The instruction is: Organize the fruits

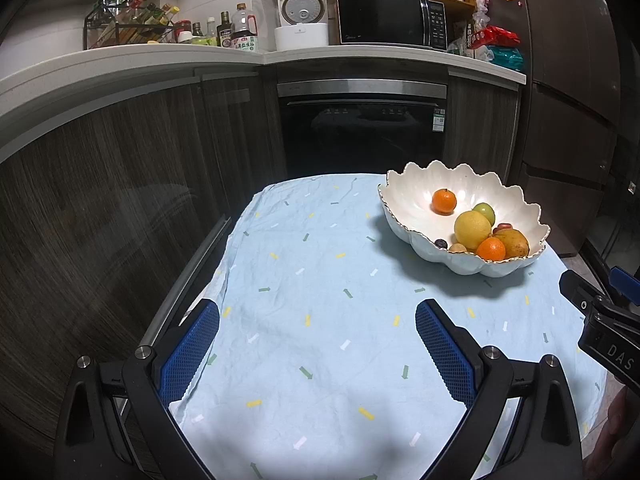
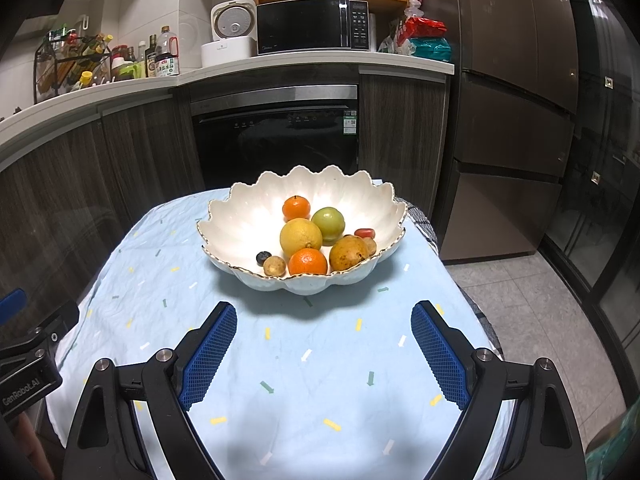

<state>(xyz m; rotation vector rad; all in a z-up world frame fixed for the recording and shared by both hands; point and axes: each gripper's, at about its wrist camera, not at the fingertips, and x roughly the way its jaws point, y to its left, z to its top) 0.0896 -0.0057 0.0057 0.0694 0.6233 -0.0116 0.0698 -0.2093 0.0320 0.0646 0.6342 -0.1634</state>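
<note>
Here, both tools (image 1: pixel 317 312) (image 2: pixel 324 316) gape empty over a blue tablecloth (image 2: pixel 304 380) facing kitchen cabinets (image 2: pixel 400 128).

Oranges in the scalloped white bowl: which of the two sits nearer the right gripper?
The orange at the bowl's near rim, beside the brown pear. The other orange lies behind the yellow lemon, toward the far side.

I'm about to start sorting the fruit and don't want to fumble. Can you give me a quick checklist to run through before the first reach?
1. Right gripper open, nothing between its jaws: ok.
2. Left gripper open, empty: ok.
3. Bowl sits flat on the tablecloth: ok.
4. Front orange uncovered, reachable from above: ok.
5. Lemon presses against its neighbours, may roll: not ok.
6. Place to sort fruit into: cannot tell.
</note>
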